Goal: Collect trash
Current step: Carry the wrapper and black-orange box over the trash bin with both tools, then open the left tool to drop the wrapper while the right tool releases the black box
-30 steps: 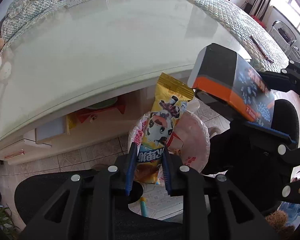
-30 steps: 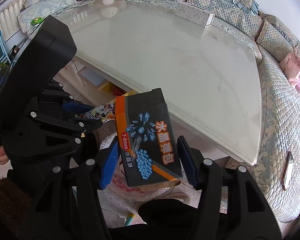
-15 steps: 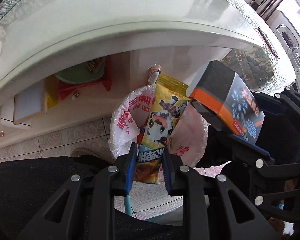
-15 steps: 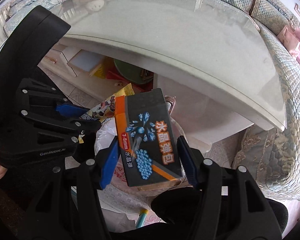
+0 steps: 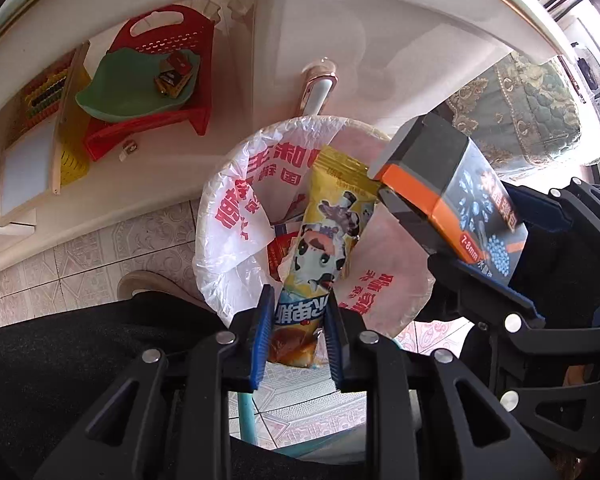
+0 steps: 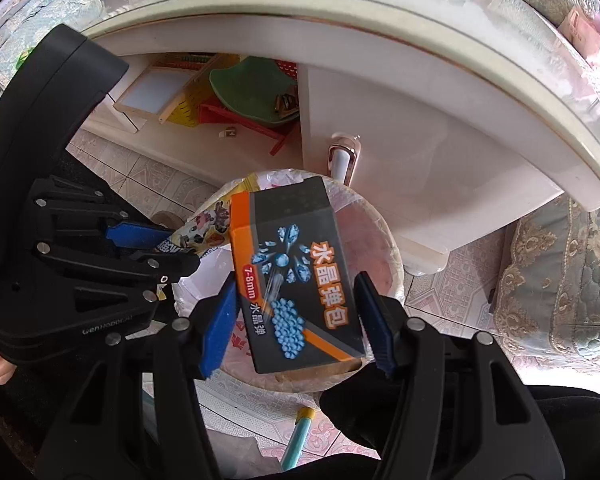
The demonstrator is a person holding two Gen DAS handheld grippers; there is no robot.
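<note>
Left gripper (image 5: 298,334): both blue pads clamped on the lower end of the wrapper (image 5: 326,240), a yellow snack pack with a cartoon cow. Wrapper stands out forward from the pads, its upper end over the mouth of the bin (image 5: 220,216).

Right gripper (image 6: 296,320): pads pressed on the 2 long sides of the box (image 6: 296,276), dark grey with an orange band and blue bead print. Box tilted, its far end over the bin (image 6: 384,236). In the left view the box (image 5: 456,196) sits just right of the wrapper top, touching or almost; cannot tell which.

Bin: round, lined with a white bag (image 5: 236,240) with red print. Some red-printed trash lies low inside; details too small.

Bin stands on tiled floor (image 5: 100,256) against a white cabinet (image 6: 420,140) under the table edge. A red basket (image 5: 156,80) with a green bowl (image 5: 136,80) sits on the open shelf to the left. A teal stick (image 6: 298,436) lies on the floor near the bin.
</note>
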